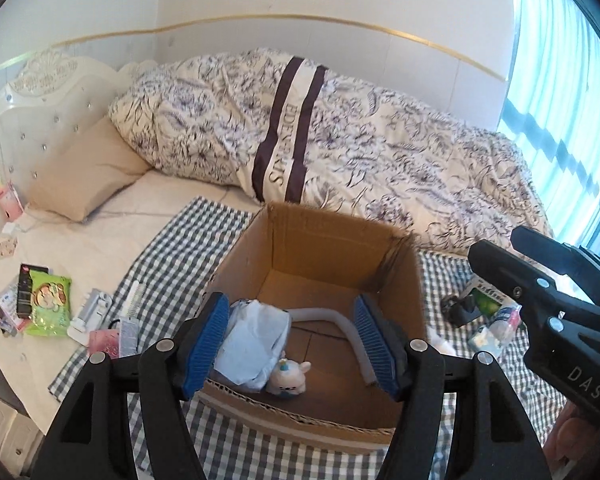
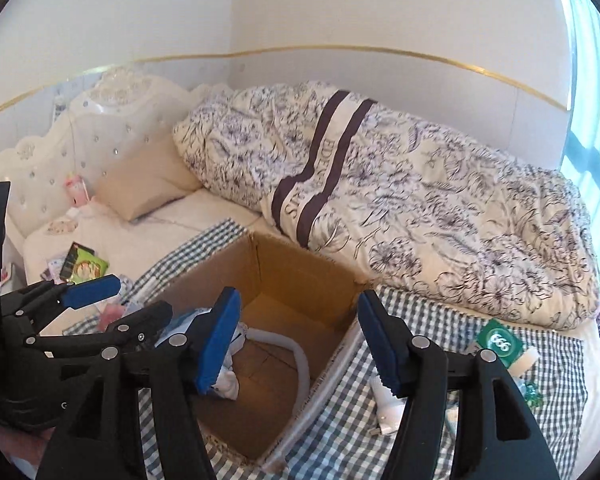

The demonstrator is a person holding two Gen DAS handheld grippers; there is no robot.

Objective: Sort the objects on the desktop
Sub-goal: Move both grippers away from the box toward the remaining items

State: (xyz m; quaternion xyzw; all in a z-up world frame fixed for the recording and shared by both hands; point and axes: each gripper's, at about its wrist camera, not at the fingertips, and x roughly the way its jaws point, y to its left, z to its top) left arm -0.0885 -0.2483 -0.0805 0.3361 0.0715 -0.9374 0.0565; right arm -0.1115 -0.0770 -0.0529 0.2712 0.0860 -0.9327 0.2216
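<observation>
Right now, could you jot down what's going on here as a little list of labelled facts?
Place: bed with checked cloth
Container: open cardboard box
In box: grey hose, pale blue bag, small plush toy
Left of box: green packet, white comb
Right of box: green 999 packet
Left gripper: open, empty, over box
Right gripper: open, empty

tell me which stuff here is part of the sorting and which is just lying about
Part of the job:
cardboard box
plush toy
grey hose
green snack packet
comb
green 999 box

Just lying about:
floral duvet
beige pillow
headboard
</observation>
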